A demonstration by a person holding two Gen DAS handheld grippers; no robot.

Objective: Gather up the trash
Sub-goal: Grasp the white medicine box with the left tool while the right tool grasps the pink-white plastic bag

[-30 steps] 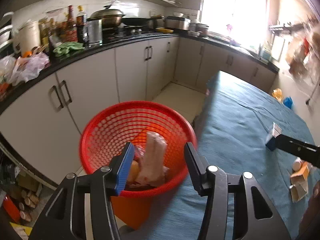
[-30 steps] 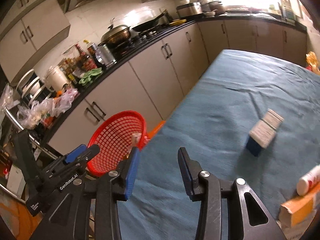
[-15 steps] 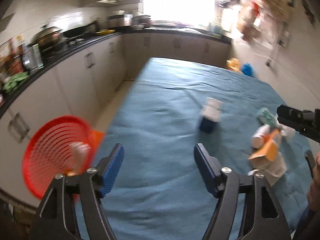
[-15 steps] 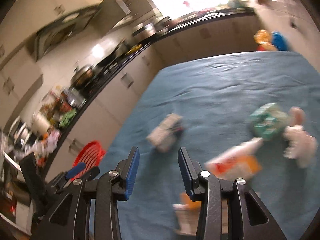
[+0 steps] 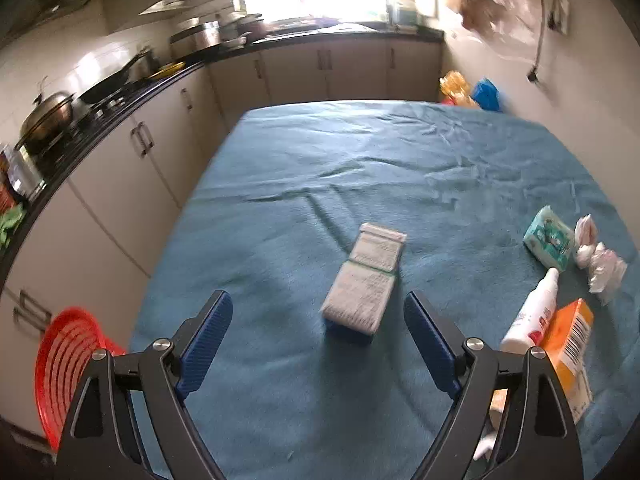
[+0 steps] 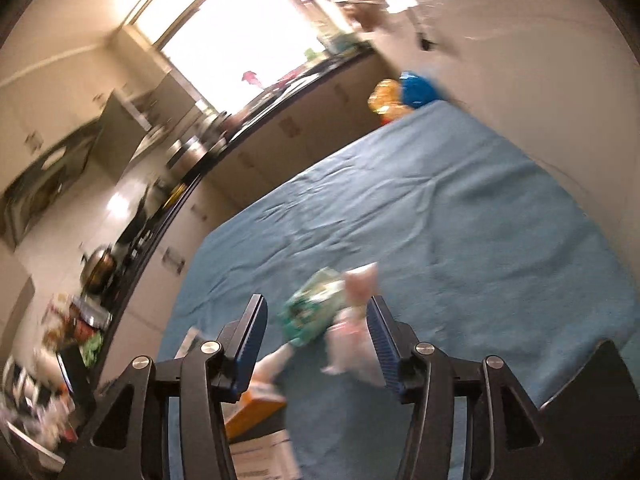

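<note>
Trash lies scattered on the blue-covered table [image 5: 400, 168], none of it held at this moment. Nearest in the left wrist view, the left gripper [image 5: 318, 334] stands wide apart and empty, its jaws having just been opening, aimed down at the white-and-blue carton [image 5: 366, 280] lying just ahead between the finger lines, not touched. At the near right edge sit an orange box [image 5: 570, 344] and a white bottle [image 5: 534, 312], touching or nearly so; farther right lie a green tissue pack [image 5: 548, 238] and crumpled white paper [image 5: 600, 256]. The red basket [image 5: 60, 368] stands off the table at the near left, well apart from all of these. In the blurred right wrist view, the right gripper [image 6: 316, 340] is partly spread and empty, its jaws likewise having just been opening, with the green pack [image 6: 316, 312] and white paper [image 6: 356, 320] framed between the fingers but not pinched. Judged risks: closing on pack and paper together may drop one on the way to the basket; the loose paper may slip from the pads; the carton, taken off-centre, may tip or skid on the wrinkled cloth; the long carry to the basket invites a spill onto the floor.
</note>
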